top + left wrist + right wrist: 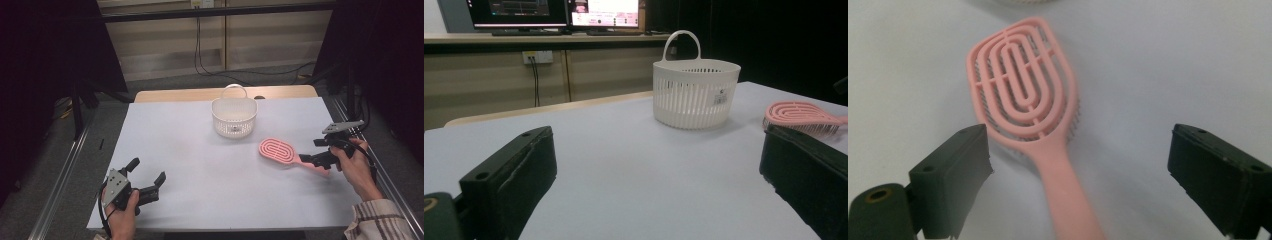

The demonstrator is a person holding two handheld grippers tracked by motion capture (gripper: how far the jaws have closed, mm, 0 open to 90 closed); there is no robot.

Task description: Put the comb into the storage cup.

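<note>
A pink vented hairbrush (279, 150) lies flat on the white table (200, 160), head toward the basket and handle toward the right. My right gripper (316, 151) hovers over the handle with its jaws wide apart. In the right gripper view the hairbrush (1023, 95) lies between the two jaws, and the handle runs down the middle without touching either pad. A white slatted basket (234, 117) with a loop handle stands at the back centre. My left gripper (146, 172) rests open near the front left corner, nothing between its fingers. The basket (695, 92) and the hairbrush (799, 114) lie ahead of it.
The table's wooden back edge (190, 94) lies behind the basket. Metal frame rails (60, 170) run along both sides. Cables hang down the rear wall (200, 50). Monitors (554, 12) sit on a shelf beyond the table.
</note>
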